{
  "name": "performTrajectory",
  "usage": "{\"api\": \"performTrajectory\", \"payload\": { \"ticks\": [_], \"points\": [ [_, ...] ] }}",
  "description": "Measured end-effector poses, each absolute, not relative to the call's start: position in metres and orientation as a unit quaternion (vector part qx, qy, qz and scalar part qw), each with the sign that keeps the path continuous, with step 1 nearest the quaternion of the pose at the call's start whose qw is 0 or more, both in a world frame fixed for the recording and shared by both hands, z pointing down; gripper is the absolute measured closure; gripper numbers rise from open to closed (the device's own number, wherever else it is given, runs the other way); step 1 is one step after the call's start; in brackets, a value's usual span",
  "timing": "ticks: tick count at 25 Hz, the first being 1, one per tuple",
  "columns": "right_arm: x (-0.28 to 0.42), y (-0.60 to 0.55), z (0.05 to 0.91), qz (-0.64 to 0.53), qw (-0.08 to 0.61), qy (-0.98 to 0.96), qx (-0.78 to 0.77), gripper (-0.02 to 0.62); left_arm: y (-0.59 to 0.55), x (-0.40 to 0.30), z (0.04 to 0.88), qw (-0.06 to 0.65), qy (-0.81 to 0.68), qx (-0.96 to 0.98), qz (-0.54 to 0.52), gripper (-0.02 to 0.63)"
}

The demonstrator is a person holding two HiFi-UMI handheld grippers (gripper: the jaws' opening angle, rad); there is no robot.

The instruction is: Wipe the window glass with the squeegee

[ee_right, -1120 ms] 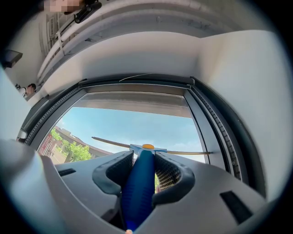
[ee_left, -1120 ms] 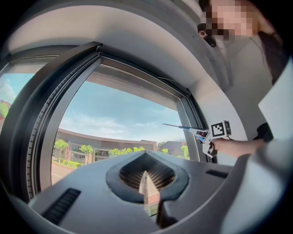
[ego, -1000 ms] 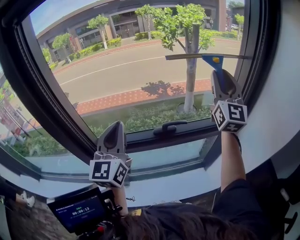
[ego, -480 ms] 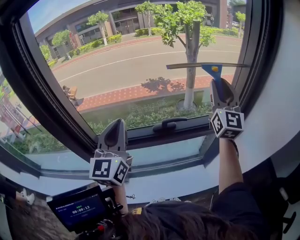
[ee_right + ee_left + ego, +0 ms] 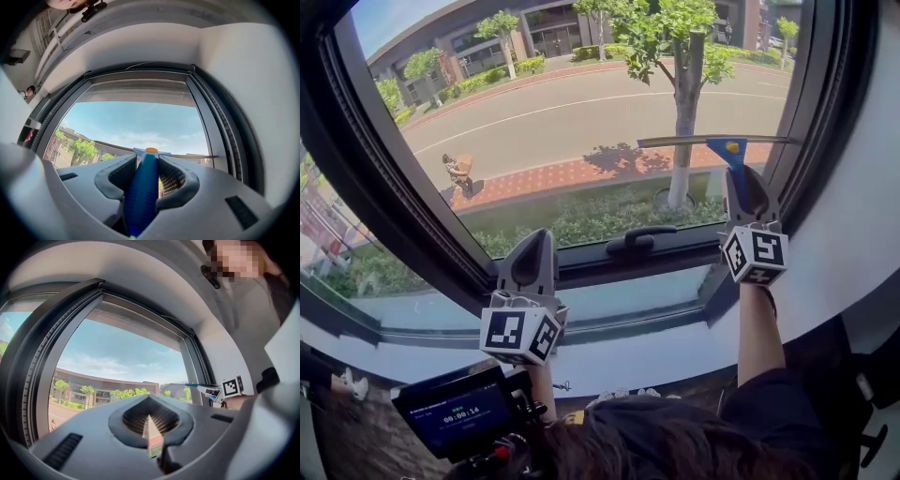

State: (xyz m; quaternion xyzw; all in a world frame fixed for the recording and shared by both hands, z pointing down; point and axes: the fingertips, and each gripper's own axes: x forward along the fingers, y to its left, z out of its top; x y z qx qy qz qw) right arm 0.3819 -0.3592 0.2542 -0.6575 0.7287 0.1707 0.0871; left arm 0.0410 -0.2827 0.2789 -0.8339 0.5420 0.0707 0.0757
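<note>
Sunlit street, trees and a brick path show through the window glass (image 5: 581,112), set in a dark frame (image 5: 403,216). The squeegee (image 5: 727,148) lies with its blade level across the pane's lower right part, its blue handle pinched between the jaws of the right claw (image 5: 746,183). I judge a wiping stroke is in hand. The next move likely calls for even pressure and a level blade down to the lower frame (the window handle (image 5: 637,239) sits just below and left). The right forearm reaches straight up along the pane's right side. The left claw (image 5: 534,246), jaws pressed together on nothing, points upward low by the frame.
</note>
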Motion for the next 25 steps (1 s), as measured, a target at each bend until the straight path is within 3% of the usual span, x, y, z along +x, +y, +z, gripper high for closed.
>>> {"api": "performTrajectory", "payload": {
  "ticks": [25],
  "points": [
    [0.380,-0.358,0.326,0.128,0.040,0.738,-0.662,0.454,-0.282,0.049,0.284,0.070,0.536,-0.839,0.063,0.604]
  ]
}}
